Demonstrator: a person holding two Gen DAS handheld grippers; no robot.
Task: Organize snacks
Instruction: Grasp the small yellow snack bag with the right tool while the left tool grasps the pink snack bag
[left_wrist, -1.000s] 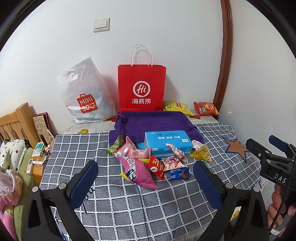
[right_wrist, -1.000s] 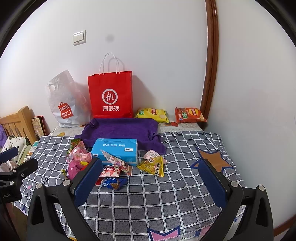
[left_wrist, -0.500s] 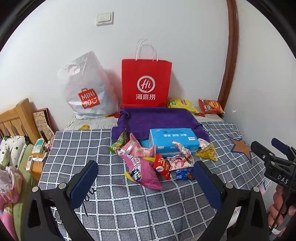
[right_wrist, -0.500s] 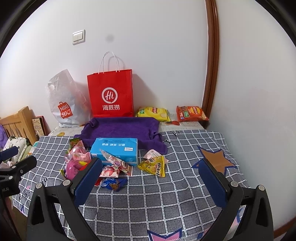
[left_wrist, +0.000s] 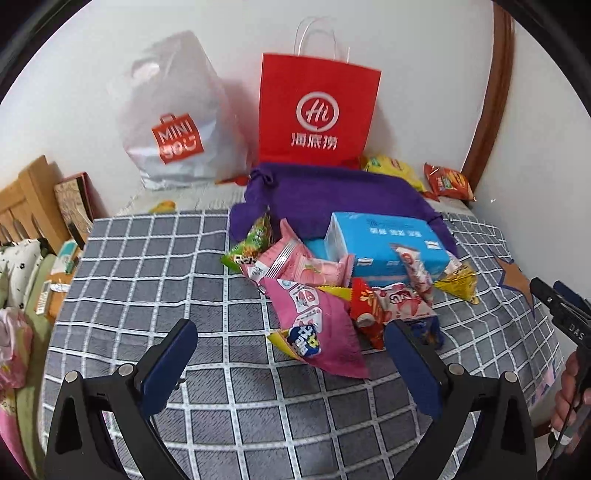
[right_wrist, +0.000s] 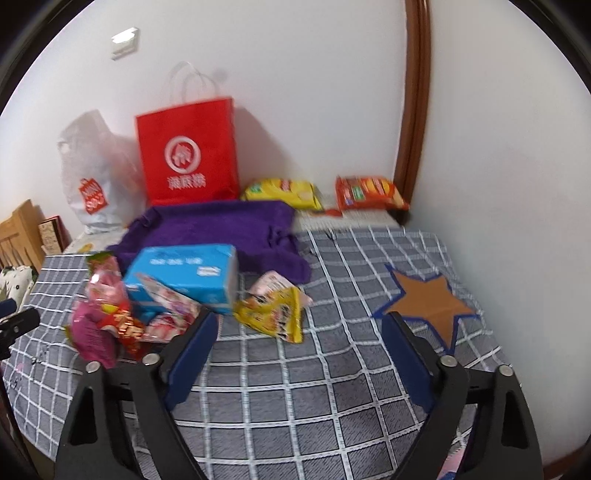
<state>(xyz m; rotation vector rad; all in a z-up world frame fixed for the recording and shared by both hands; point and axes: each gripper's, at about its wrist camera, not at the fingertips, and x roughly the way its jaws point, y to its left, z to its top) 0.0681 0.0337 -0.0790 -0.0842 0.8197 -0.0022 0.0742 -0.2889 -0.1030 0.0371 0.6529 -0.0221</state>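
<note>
Two grippers hover over a bed spread with a grey checked blanket (left_wrist: 229, 391). The left gripper (left_wrist: 291, 365) stands wide with nothing between its blue pads; the right gripper (right_wrist: 295, 354) is also open and empty, though its jaws have just been closing a little. The snacks lie in a loose heap at the middle of the blanket, against one light-blue rectangular carton (left_wrist: 384, 243). The heap holds a large crinkly magenta pouch (left_wrist: 317, 328), two pale pink foil packets (left_wrist: 295, 258), one green packet (left_wrist: 251, 243), one red wrapper (left_wrist: 364, 306) and one yellow triangular packet (right_wrist: 273, 317) slightly apart on the right. Behind the carton sits one fuzzy purple towel (left_wrist: 332, 195). Against the wall stand one stiff red paper bag (left_wrist: 317, 110) with white cord handles and one soft white plastic bag (left_wrist: 173, 118). Beside them lie two crisp bags, one yellow (right_wrist: 284, 192) and one orange-red (right_wrist: 369, 192). One brown star patch (right_wrist: 428, 299) marks the blanket. Compared with a second ago, both cameras sit lower and nearer the heap, which fills more of each view.
</note>
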